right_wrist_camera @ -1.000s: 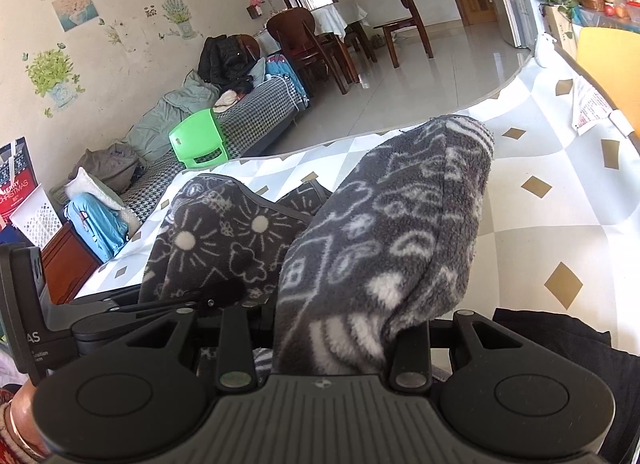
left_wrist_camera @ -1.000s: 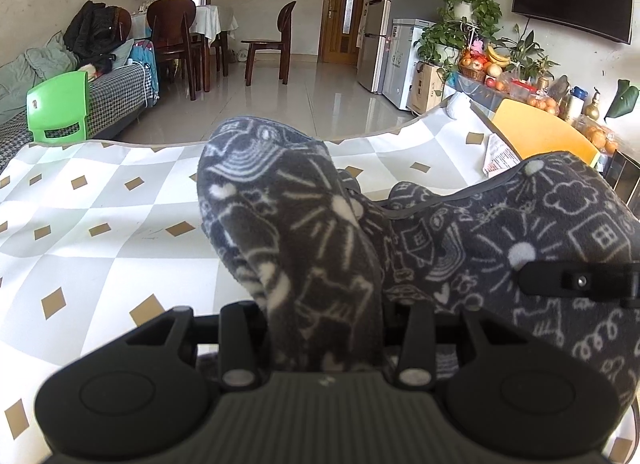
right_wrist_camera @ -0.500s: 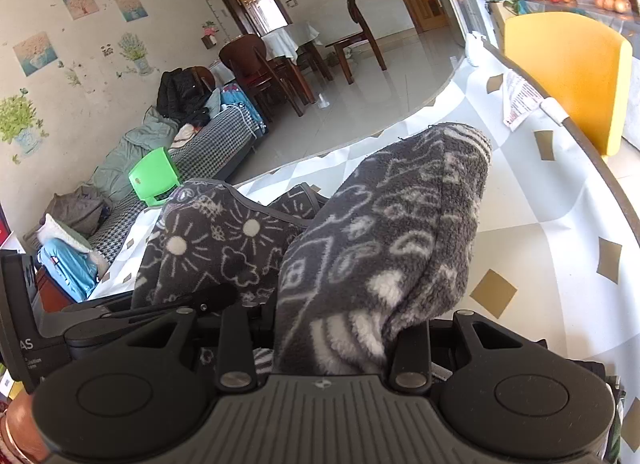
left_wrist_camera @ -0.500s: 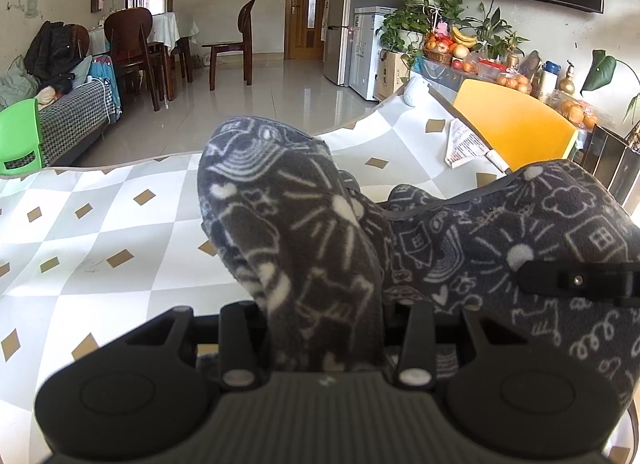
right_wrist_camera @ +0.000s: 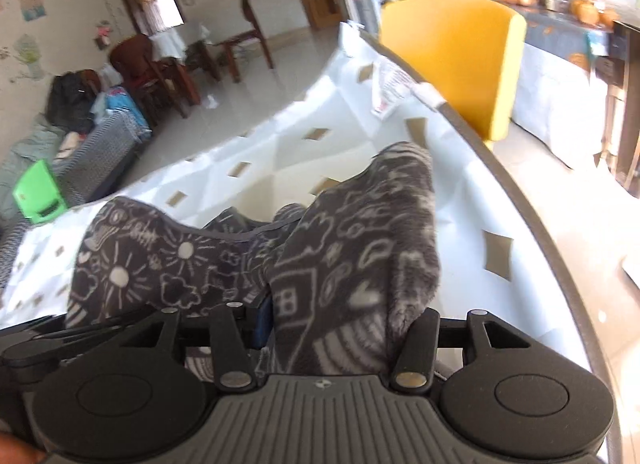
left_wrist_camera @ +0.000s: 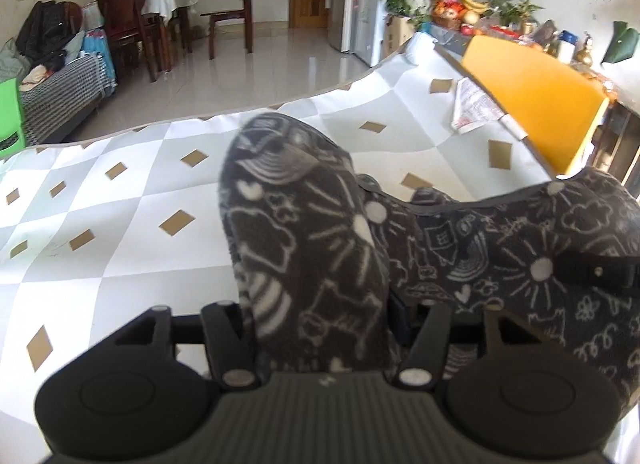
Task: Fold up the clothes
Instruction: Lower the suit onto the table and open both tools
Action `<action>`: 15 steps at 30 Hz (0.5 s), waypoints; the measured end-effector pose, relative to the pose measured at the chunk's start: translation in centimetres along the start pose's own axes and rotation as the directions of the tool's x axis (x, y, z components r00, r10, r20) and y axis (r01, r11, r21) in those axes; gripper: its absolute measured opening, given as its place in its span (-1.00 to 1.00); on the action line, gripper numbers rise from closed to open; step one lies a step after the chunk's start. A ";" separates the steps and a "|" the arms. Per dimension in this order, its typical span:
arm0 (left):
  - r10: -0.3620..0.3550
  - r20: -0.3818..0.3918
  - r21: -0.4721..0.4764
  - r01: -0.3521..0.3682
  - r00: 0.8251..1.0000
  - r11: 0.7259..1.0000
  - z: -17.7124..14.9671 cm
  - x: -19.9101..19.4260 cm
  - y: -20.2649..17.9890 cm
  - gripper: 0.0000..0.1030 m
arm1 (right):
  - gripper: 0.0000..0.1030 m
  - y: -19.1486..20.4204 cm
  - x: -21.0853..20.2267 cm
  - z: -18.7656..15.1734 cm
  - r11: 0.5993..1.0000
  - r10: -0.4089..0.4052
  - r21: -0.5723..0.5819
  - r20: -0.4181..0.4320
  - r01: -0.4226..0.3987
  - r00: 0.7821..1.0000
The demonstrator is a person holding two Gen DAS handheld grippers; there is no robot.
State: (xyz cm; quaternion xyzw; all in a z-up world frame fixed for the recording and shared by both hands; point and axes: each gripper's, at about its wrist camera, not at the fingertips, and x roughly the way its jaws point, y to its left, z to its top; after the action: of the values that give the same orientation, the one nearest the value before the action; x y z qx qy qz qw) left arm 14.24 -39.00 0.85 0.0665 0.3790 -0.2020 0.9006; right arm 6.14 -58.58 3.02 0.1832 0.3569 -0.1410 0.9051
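A dark grey fleece garment with white doodle print [left_wrist_camera: 312,248] drapes up over my left gripper [left_wrist_camera: 320,316], and a fold of it lies between the jaws. Those jaws are opening, and a gap shows beside the right finger. The same garment [right_wrist_camera: 360,256] humps over my right gripper [right_wrist_camera: 332,324]; its jaws are opening too, with cloth between them and a blue pad showing at the left. The stretch of garment between the two grippers [left_wrist_camera: 500,248] sags onto the table. Both sets of fingertips are hidden under the cloth.
The table carries a white and grey diamond-pattern cloth [left_wrist_camera: 120,256]. A printed leaflet [left_wrist_camera: 472,108] lies near its far right edge, and a yellow chair [left_wrist_camera: 532,104] stands just beyond. The table's rounded edge [right_wrist_camera: 560,264] runs close on the right.
Both grippers' jaws have spread wider around the fleece. Both hands have come down and forward over the table, and the right one has rolled so the yellow chair fills more of its view.
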 end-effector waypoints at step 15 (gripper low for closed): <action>-0.007 0.016 -0.048 0.008 1.000 0.999 -2.4 -3.1 2.8 0.78 | 0.21 -1.3 -6.0 0.5 0.993 -0.115 0.062 0.253 0.102 0.961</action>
State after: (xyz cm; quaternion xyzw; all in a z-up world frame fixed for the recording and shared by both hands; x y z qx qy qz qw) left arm 11.88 -34.86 1.26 0.0419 0.3768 -0.1968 0.9042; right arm 1.68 -59.17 7.24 0.1654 0.2433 -0.2213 0.9298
